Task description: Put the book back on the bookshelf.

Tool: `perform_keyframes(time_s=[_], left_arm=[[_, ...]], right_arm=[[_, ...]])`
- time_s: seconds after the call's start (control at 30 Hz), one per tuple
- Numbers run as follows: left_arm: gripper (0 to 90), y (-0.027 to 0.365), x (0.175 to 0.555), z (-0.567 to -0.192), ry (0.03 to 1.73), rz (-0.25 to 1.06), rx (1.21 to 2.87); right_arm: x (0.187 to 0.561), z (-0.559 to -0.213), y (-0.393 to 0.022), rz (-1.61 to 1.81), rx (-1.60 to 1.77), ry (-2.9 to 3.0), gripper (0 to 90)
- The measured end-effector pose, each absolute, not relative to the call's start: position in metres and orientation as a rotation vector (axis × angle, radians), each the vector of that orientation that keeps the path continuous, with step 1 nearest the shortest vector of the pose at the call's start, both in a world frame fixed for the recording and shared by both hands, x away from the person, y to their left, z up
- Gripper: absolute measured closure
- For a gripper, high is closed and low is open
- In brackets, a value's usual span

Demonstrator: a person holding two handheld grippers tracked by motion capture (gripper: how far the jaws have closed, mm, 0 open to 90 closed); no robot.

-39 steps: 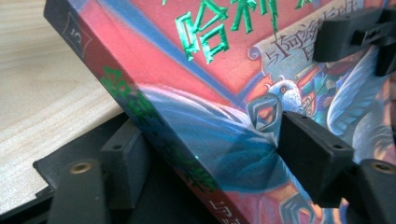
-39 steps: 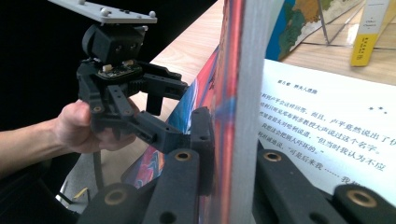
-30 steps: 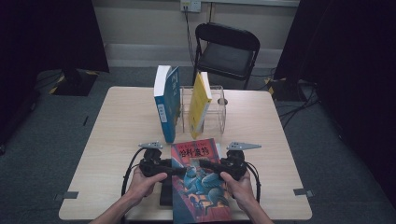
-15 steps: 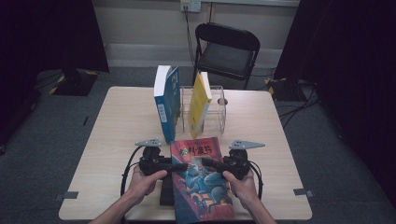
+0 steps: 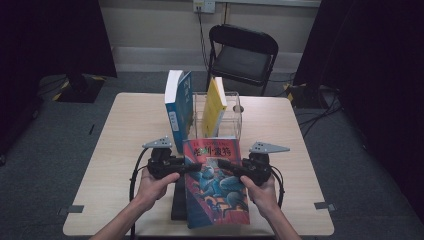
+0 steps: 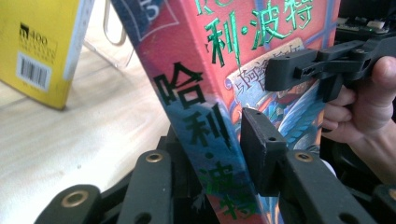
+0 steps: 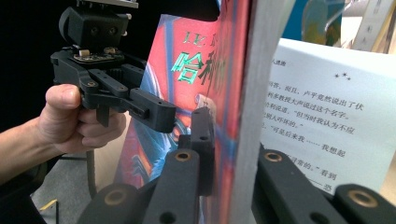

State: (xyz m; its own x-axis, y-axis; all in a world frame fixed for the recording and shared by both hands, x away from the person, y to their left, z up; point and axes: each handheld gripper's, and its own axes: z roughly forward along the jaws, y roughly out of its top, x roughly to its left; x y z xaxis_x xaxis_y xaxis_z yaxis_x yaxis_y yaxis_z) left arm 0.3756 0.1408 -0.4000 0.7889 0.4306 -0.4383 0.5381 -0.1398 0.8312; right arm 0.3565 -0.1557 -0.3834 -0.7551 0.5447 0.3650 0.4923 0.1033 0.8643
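Observation:
A thick book (image 5: 216, 186) with a red and blue cover and green Chinese lettering is held above the table between both grippers. My left gripper (image 5: 193, 167) grips its spine side; its jaws have just been closing, and now one pad (image 6: 258, 142) presses on the cover of the book (image 6: 205, 93) while the other sits behind it. My right gripper (image 5: 225, 165) is shut on the page-edge side, its jaws either side of the book (image 7: 233, 70) in the right gripper view. Each gripper view shows the other hand's gripper farther off, the right gripper (image 6: 299, 70) and the left gripper (image 7: 154, 112).
A blue book (image 5: 177, 107) stands upright on the wooden table (image 5: 125, 130) beside a clear rack (image 5: 235, 112) holding a leaning yellow book (image 5: 214, 105). A dark flat object (image 5: 177, 200) lies under the held book. A black chair (image 5: 245, 55) stands behind the table.
Both hands have risen, and the red and blue book has come up off the table with them.

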Motion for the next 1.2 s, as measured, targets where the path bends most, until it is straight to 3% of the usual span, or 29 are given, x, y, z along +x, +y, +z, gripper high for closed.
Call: perform_keyframes(time_s=[0.5, 0.8, 1.2], left_arm=[[73.4, 0.144, 0.375, -0.358, 0.66, 0.104, 1.72], [74.3, 0.142, 0.36, -0.357, 0.579, 0.145, 1.732], [73.8, 0.14, 0.338, -0.354, 0.505, 0.175, 1.765]], right_arm=[[0.36, -0.351, -0.15, 1.836, 0.974, 2.168, 82.8], [0.349, -0.356, -0.167, 1.756, 1.01, 2.115, 54.6], [0.361, -0.383, -0.187, 1.805, 1.081, 2.155, 33.3]])
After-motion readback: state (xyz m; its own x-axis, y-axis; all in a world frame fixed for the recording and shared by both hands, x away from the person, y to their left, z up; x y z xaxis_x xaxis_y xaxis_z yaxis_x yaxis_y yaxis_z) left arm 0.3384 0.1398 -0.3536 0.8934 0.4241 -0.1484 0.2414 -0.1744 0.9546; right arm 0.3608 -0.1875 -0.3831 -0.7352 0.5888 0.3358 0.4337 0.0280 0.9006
